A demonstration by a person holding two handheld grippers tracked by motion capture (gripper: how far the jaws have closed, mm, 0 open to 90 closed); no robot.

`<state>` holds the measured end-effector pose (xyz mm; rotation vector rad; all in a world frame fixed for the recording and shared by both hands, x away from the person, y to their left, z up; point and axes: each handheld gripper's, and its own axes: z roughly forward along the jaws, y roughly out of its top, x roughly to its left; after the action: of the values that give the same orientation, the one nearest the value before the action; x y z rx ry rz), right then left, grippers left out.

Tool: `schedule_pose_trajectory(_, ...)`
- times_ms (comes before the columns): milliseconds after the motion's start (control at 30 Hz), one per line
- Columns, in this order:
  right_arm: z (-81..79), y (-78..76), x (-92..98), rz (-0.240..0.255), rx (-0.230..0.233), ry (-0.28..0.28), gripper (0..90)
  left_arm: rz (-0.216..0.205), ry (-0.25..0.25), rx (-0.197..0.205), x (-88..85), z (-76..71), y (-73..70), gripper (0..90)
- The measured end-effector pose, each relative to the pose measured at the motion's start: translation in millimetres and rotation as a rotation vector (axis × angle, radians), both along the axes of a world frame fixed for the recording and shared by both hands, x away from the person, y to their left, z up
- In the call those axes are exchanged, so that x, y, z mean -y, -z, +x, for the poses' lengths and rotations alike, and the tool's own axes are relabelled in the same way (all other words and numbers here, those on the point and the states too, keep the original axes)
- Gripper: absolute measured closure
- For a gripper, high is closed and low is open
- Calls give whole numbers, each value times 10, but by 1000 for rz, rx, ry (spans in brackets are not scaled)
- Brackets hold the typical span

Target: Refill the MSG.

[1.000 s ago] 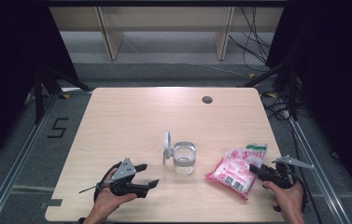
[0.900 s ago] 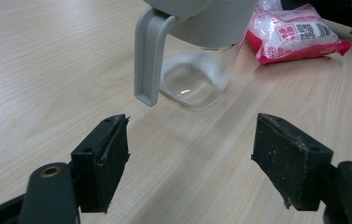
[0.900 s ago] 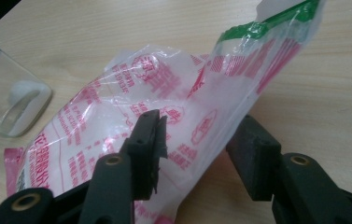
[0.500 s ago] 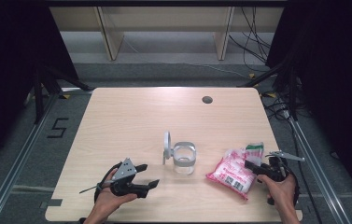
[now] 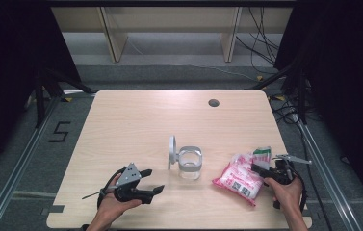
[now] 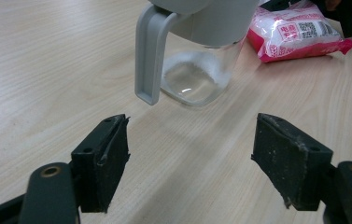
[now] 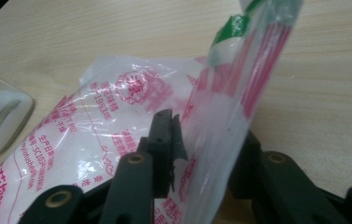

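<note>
On a pale wooden table (image 5: 136,125) ringed by dark curtains and grey floor, the left gripper (image 6: 190,163) rests low with jaws spread wide and empty, the glass jar (image 6: 197,70) just ahead of them, while the right gripper (image 7: 201,154), angled inward, has just been closing on the upturned edge of the pink-and-white plastic bag (image 7: 117,112) standing between its jaws.

Left gripper (image 5: 152,180) rests with jaws wide; right gripper (image 5: 257,168) jaws have just been closing.
</note>
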<state>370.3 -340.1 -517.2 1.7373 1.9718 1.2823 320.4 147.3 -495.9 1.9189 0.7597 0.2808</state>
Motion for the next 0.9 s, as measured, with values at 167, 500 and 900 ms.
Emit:
schedule_pose_trajectory(167, -48, -64, -56, -2, -8, -6, 871, 6, 11, 1, -7, 3, -1, 262)
schedule_pose_trajectory(500, -51, -159, -72, -75, 94, -97, 900, 6, 14, 2, 19, -9, -3, 263)
schedule_pose_trajectory(900, -227, -543, -272, 5, 227, -143, 900, 19, 38, 2, 126, -47, 22, 263)
